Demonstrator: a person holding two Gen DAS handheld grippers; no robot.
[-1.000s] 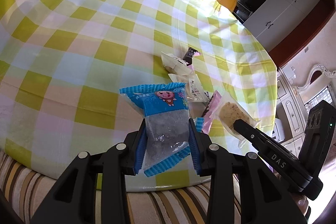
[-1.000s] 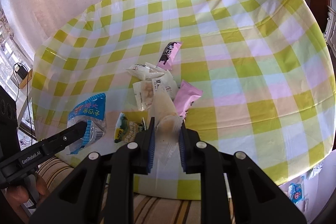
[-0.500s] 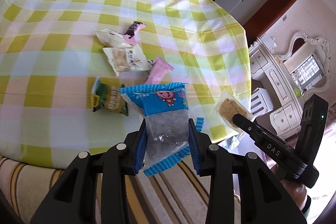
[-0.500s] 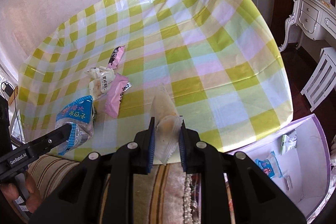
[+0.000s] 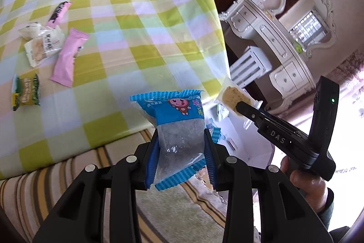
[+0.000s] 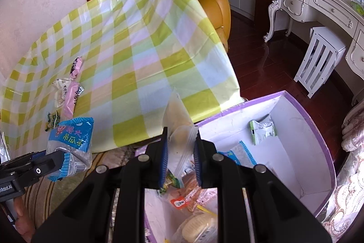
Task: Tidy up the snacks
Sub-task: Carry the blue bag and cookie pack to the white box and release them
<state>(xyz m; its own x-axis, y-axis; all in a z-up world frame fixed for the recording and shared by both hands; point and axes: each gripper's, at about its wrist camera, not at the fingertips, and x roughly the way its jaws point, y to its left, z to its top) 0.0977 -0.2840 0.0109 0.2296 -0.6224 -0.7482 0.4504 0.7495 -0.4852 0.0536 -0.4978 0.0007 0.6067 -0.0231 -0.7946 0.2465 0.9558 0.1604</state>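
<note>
checked tablecloth table (image 5: 141, 22), pink packet (image 5: 67, 58), green packet (image 5: 26, 91), white packets (image 5: 43, 46)

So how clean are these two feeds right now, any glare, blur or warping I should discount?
Left wrist view: the window side at the right edge is blown out white; the blue snack packet in the left gripper is sharp. Right wrist view: the clear cracker packet in the right gripper is soft and out of focus; the purple box is sharp. Both views: fisheye bends the checked tablecloth, corners dark.
</note>
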